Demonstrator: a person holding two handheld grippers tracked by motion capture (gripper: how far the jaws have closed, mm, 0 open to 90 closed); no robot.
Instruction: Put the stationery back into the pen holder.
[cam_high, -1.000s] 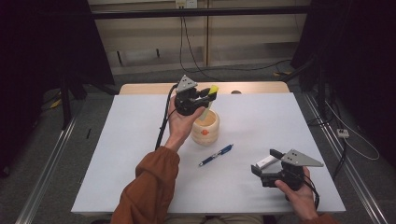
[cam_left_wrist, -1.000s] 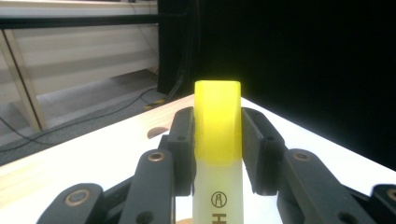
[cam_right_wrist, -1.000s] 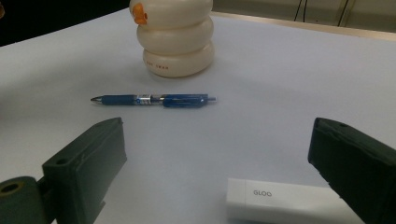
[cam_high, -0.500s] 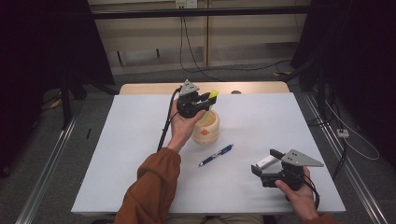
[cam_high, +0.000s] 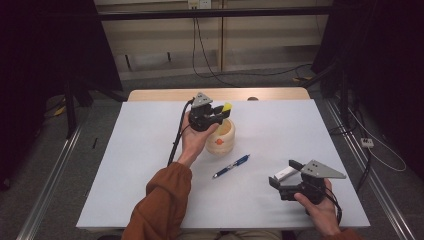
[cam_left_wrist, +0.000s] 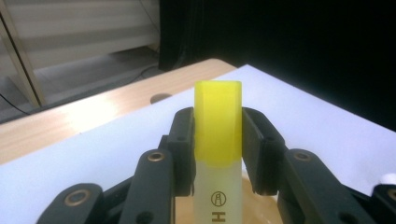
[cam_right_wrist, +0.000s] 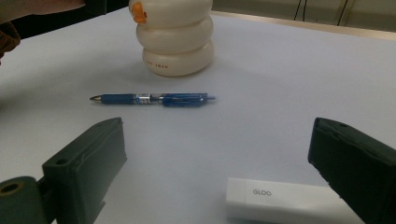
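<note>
Counting what lies out: one yellow-capped highlighter, one cream ribbed holder, one blue pen, one white glue stick. Left claw is clamped on the highlighter, held just above the holder's mouth. Right claw rests with jaws wide apart, the glue stick lying between them, untouched. White surface has a wooden far edge; beyond it, grey floor, trailing cables and dark curtains.
</note>
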